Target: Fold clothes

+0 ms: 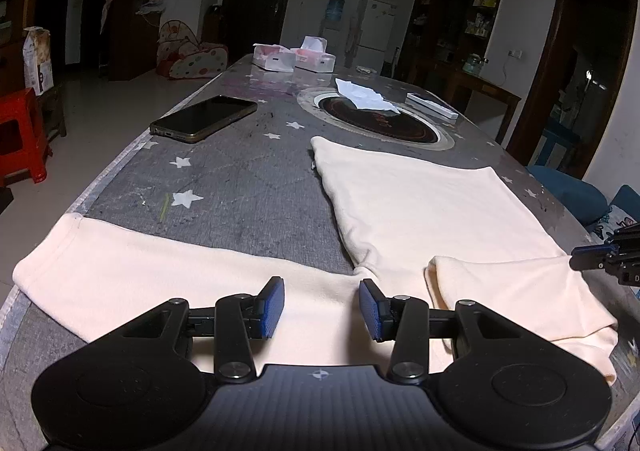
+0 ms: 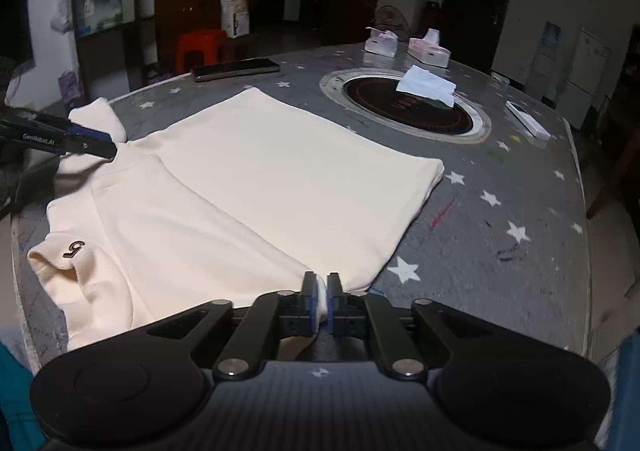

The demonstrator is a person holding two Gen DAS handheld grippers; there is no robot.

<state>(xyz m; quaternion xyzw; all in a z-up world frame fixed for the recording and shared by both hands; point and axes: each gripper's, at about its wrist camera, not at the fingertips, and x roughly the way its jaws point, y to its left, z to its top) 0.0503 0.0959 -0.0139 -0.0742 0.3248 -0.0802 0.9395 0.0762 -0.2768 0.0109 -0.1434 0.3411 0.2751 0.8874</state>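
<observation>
- right gripper (image 2: 321, 301): jaws nearly together, pinching a fold of the cream garment (image 2: 256, 187) at its near edge, by the table's near edge.
- left gripper (image 1: 322, 309): jaws spread, hanging over the sleeve (image 1: 120, 267), no cloth between the pads.
- garment lies flat across the near half of the table (image 2: 500, 219); right sleeve already folded in.
- looks light, soft, limp; will sag and drag. Take hems or corners, not mid-panel.
- farther: phone (image 1: 204, 117) near left edge, tissue boxes (image 1: 294, 57) at far edge.
</observation>
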